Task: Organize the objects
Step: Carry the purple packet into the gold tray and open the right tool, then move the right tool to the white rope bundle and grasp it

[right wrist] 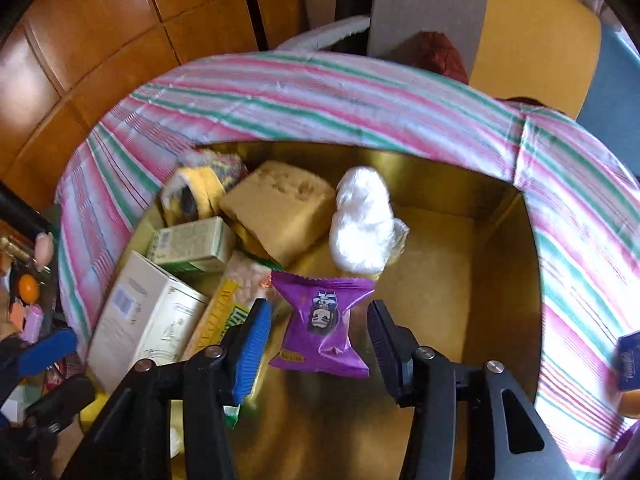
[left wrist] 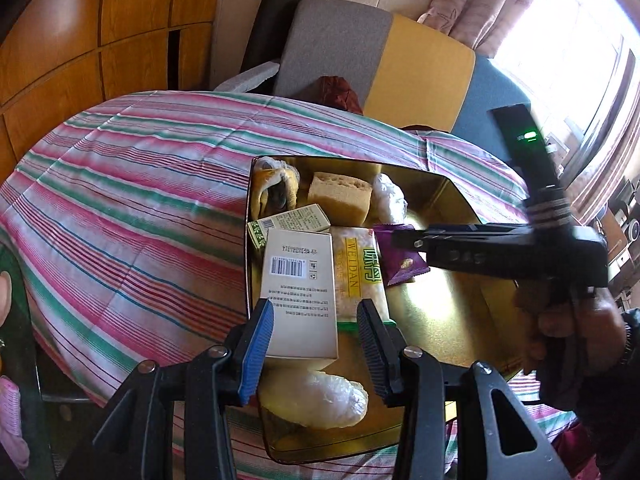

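The purple snack packet (right wrist: 322, 324) sits between the spread fingers of the right gripper (right wrist: 320, 344), over the bare floor of the gold tray (right wrist: 460, 280); contact with the fingers cannot be told. Beside it in the tray lie a WEIDAN packet (left wrist: 362, 268), a white barcode box (left wrist: 298, 292), a green box (right wrist: 192, 246), a tan block (right wrist: 280, 216) and a white wrapped bundle (right wrist: 362, 220). The left gripper (left wrist: 316, 344) hovers with fingers apart over the white box. The tray rests on a striped cloth (left wrist: 120, 208).

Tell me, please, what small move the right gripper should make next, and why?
Probably draw straight back out of the gold box. The right gripper is open, its fingers clear of the purple snack packet, which seems to lie inside the box beside the other items.
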{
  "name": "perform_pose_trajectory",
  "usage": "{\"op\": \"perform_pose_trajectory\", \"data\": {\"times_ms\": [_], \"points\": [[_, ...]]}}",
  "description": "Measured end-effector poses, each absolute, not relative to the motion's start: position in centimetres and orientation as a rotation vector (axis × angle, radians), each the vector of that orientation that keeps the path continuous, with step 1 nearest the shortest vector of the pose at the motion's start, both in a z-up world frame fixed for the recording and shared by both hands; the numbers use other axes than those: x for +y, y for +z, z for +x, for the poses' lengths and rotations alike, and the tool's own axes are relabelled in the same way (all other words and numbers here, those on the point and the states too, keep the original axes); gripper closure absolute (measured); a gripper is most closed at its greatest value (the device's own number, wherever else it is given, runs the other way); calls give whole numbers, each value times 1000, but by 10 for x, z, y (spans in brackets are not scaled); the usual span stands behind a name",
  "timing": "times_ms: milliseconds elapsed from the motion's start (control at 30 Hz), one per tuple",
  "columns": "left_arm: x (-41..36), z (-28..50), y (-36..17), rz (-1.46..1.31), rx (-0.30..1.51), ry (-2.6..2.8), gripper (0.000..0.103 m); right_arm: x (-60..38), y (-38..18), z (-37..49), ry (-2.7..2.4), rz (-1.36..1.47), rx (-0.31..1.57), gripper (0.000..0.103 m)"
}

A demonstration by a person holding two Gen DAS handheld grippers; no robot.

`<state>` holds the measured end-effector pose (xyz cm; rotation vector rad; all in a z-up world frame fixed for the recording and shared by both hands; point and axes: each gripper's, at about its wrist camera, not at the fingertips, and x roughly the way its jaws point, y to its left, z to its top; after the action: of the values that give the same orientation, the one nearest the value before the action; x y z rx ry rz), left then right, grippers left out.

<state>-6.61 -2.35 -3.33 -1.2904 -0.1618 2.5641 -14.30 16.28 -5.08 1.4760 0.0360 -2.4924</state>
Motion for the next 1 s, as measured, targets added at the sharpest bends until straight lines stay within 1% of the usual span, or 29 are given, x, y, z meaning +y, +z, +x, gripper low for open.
{"op": "perform_pose_trajectory", "data": {"times_ms": [133, 267, 500, 567, 600, 900, 1000], "points": [[-18, -64, -29, -1278, -136, 2567, 59, 180, -29, -122, -2538, 1403, -14, 37], [-8, -62, -25, -1268, -98, 2559, 59, 206, -13, -97, -2585, 1354, -56, 32], [17, -55, -18, -1247, -33, 2517, 59, 278, 6, -59, -2717, 1338, -152, 30], [26, -53, -16, -1241, -9, 2506, 59, 301, 9, -48, -2767, 1337, -181, 24], [31, -52, -16, -1240, 4, 2501, 59, 313, 9, -44, -2790, 1339, -195, 23], [70, -43, -14, -1232, 94, 2429, 59, 429, 7, -4, -3002, 1417, -378, 22], [84, -41, -12, -1227, 122, 2405, 58, 470, 6, 9, -3093, 1425, -466, 22]]}}
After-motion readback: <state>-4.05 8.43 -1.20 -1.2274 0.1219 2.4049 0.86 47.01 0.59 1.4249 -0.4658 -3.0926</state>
